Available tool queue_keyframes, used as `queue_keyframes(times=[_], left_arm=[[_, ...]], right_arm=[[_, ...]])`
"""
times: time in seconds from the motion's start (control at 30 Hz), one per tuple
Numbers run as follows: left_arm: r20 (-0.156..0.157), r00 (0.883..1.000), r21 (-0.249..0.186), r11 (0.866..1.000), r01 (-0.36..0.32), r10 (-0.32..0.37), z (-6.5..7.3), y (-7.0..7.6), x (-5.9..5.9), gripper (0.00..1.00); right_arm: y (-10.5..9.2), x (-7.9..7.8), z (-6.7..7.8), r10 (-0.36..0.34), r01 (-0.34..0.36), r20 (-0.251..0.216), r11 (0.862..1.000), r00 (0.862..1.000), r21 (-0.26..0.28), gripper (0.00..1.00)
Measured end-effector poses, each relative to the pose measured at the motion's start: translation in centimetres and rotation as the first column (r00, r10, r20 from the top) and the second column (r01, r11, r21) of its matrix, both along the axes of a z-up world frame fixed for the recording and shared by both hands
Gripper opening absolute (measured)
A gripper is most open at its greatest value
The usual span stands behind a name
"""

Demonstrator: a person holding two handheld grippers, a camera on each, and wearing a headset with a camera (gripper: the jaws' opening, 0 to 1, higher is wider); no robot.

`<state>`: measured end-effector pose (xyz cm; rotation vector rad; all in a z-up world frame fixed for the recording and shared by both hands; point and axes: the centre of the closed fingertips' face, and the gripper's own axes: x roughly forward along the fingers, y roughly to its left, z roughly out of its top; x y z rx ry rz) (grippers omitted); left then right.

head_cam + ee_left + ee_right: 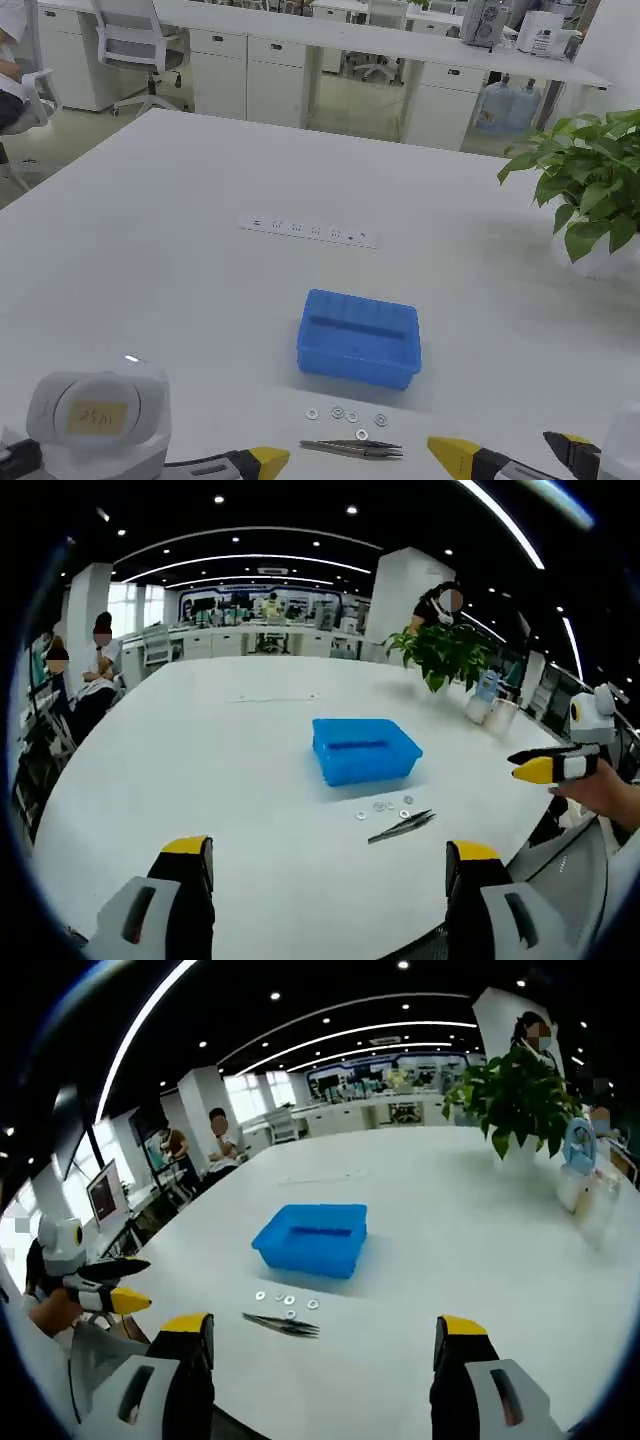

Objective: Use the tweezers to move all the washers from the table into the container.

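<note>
A blue container (358, 338) stands on the white table, empty as far as I can see. Several small metal washers (345, 415) lie loose just in front of it, and silver tweezers (352, 448) lie flat nearer me. My left gripper (262, 462) sits low at the bottom left, left of the tweezers. My right gripper (510, 452) is at the bottom right, jaws apart. In the left gripper view my left gripper (328, 852) is open and empty, short of the tweezers (400, 826), washers (385, 806) and container (365, 748). My right gripper (325, 1328) is open over the table near the tweezers (282, 1325).
A potted plant (590, 180) stands at the right of the table. A socket strip (308, 230) is set into the top beyond the container. Office chairs and desks lie past the far edge. The near table edge runs just below the grippers.
</note>
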<state>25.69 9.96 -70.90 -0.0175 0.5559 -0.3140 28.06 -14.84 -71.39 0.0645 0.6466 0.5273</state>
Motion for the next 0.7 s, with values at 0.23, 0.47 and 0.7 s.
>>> queue_keyframes(times=[0.23, 0.47, 0.7], left_arm=[[-0.019, 1.0, 0.015, 1.0, 0.01, -0.01, -0.48, -0.09, -0.29, 0.99], [-0.026, 1.0, 0.017, 1.0, 0.012, -0.012, -0.53, -0.13, -0.23, 0.99], [-0.036, 0.999, 0.025, 0.999, 0.034, -0.033, -0.65, -0.65, -0.19, 0.99]], right_arm=[[0.05, -0.13, 0.02, -0.002, 0.002, 0.006, 1.0, 1.0, 0.006, 0.93], [0.22, -0.3, -0.44, 0.006, -0.006, -0.004, 1.0, 1.0, -0.003, 0.92], [0.38, -0.33, -0.43, 0.007, -0.007, -0.011, 1.0, 1.0, 0.006, 0.92]])
